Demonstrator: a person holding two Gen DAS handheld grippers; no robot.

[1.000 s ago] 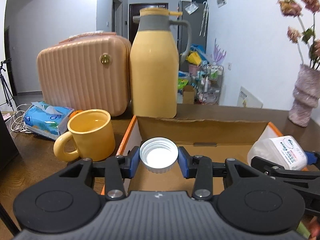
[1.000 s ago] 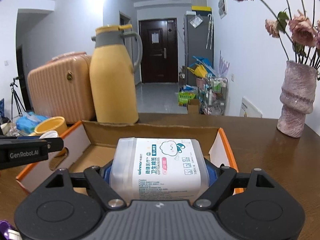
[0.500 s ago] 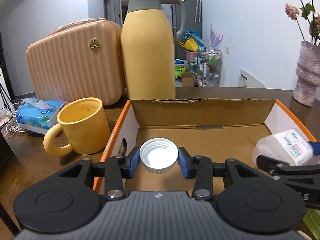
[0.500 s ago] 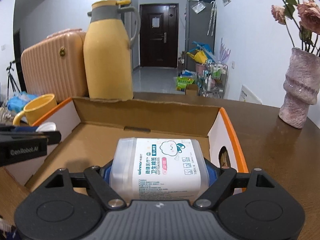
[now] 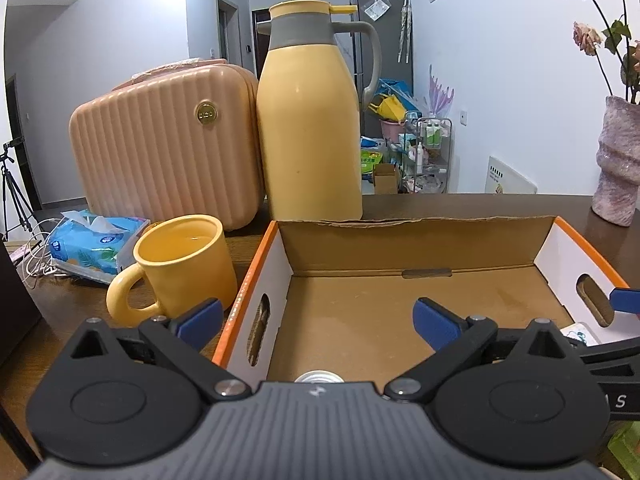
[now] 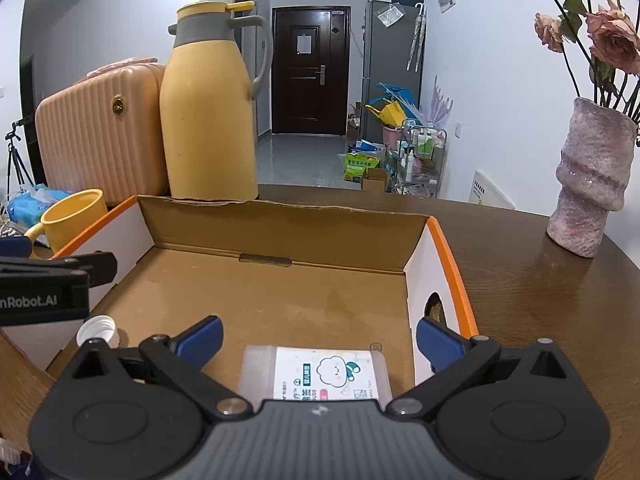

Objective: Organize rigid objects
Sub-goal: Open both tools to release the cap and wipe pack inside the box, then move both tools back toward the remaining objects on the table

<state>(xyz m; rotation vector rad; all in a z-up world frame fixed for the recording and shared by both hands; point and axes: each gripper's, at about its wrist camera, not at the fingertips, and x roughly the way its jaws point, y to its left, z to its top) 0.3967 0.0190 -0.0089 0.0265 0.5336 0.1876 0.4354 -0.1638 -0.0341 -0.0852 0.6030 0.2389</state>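
Nearest the right wrist camera, the right claw [image 6: 320,338] stands wide apart, its jaws having just been opening; the cotton bud box [image 6: 316,372] lies flat on the floor of the cardboard box [image 6: 280,280] between the blue pads, touching neither, near the tray's near edge and toward its right wall. The left claw [image 5: 316,318] is likewise spread to its fullest, jaws just opened and holding nothing; the white cap [image 6: 97,330] rests on the cardboard floor in the near left corner, and in the left wrist view only a sliver of it shows below the claw body. The likeliest trouble from here, as I judge it, is on the way out: both claws hang low inside the tray and close to each other, so a careless withdrawal could catch a pad on the cotton bud box and drag it, or knock the light cap so it rolls. The left claw's left finger sits outside the tray's left wall, which it straddles, so pulling sideways could shove the whole tray. Just beyond that wall the yellow mug [image 5: 184,268] stands on the surface [image 6: 540,280], close enough to be bumped. Farther back, at the tray's far edge, the tall yellow thermos [image 5: 310,120] could topple if the tray is pushed into it.
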